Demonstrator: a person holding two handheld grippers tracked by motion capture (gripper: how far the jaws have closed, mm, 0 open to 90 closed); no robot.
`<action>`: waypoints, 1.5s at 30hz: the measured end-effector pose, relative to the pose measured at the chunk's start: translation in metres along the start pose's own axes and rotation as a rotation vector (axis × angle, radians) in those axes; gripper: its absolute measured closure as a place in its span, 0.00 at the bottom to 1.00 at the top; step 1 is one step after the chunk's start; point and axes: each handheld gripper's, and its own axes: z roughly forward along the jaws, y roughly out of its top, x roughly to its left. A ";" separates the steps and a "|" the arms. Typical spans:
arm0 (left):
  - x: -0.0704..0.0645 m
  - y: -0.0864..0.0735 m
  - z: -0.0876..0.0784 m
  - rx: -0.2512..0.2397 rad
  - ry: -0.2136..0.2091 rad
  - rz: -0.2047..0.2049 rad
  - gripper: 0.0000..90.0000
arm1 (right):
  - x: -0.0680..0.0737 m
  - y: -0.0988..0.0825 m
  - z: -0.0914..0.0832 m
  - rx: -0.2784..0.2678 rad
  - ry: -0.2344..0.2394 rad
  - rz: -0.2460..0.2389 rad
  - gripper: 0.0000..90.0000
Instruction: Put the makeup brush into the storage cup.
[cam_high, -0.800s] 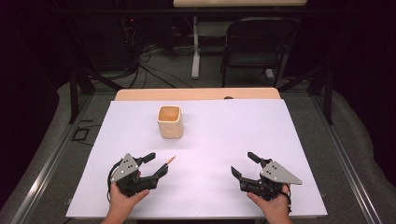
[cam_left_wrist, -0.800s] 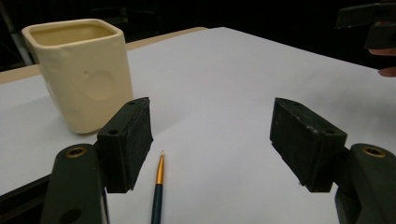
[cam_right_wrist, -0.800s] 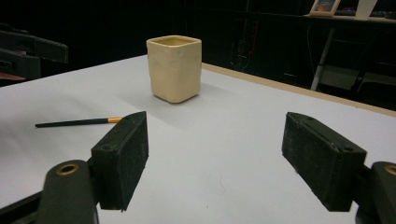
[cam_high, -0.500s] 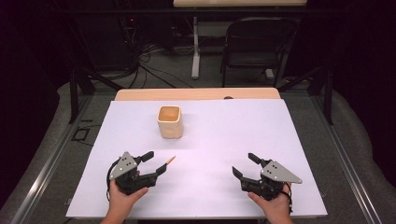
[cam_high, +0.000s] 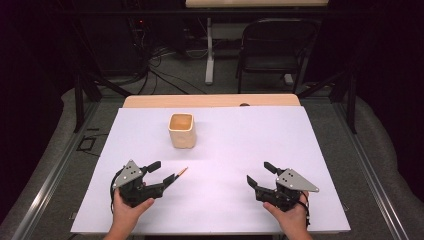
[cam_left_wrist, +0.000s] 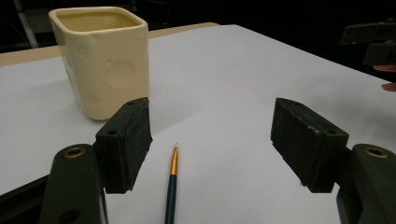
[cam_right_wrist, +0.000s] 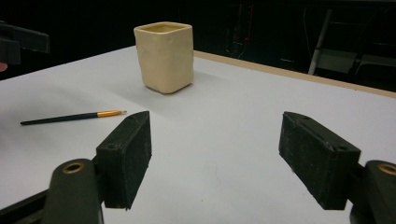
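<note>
A cream square cup (cam_high: 181, 131) stands upright on the white table (cam_high: 240, 135). In front of it a thin dark paintbrush (cam_high: 177, 175) with a gold ferrule lies flat. My left gripper (cam_high: 162, 175) is open at the near left, and the brush handle runs in between its jaws without touching the pads. In the left gripper view the paintbrush (cam_left_wrist: 172, 182) lies nearer the left pad, with the cup (cam_left_wrist: 105, 60) beyond my left gripper (cam_left_wrist: 212, 140). My right gripper (cam_high: 259, 173) is open and holds nothing at the near right. Its own view shows the cup (cam_right_wrist: 166, 56) and paintbrush (cam_right_wrist: 74, 116) beyond my right gripper (cam_right_wrist: 215, 154).
A wooden strip (cam_high: 210, 101) edges the far side of the table. A black chair (cam_high: 272, 47) and cables stand on the floor behind it. White table surface spreads between and beyond the two grippers.
</note>
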 end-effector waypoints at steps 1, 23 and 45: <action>0.000 0.001 -0.001 0.006 0.001 0.001 0.32 | 0.001 0.000 0.000 0.001 -0.001 -0.002 0.28; 0.010 0.009 -0.005 0.160 0.118 0.018 0.38 | 0.001 0.001 0.000 0.015 0.013 -0.022 0.26; 0.025 0.031 0.015 0.360 0.141 -0.027 0.42 | -0.003 -0.001 0.002 0.026 0.007 0.000 0.26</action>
